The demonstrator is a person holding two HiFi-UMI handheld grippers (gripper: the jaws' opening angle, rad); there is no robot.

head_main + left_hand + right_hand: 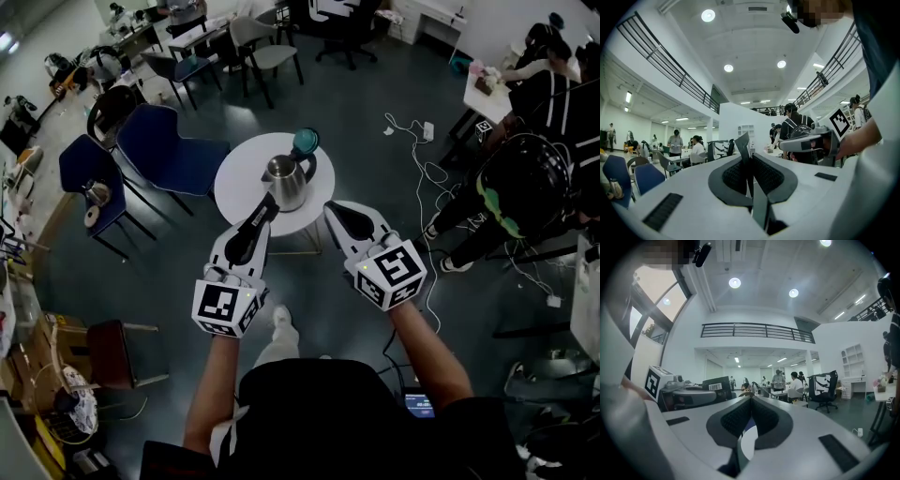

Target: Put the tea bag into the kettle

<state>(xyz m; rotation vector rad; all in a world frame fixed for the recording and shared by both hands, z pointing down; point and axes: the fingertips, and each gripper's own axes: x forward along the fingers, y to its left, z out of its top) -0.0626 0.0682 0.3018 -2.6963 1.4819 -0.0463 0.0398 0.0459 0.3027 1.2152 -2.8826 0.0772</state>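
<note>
A steel kettle (286,180) with its teal lid (306,142) flipped open stands on a small round white table (242,190). My left gripper (272,201) is raised in front of the table, its tips close to the kettle's near left side. It is shut on a thin dark tea bag (743,146) that sticks up between the pads. My right gripper (331,208) is held beside it at the table's near right edge, shut with nothing in it. Each gripper view looks level across the room, with my left gripper (750,157) and my right gripper (751,399) tilted up, and the kettle is out of both.
Two blue chairs (172,150) stand left of the table, one with a cup (97,193) on it. A person in a helmet (523,183) sits at the right, with cables (424,150) on the floor between. A brown stool (110,352) is at the lower left.
</note>
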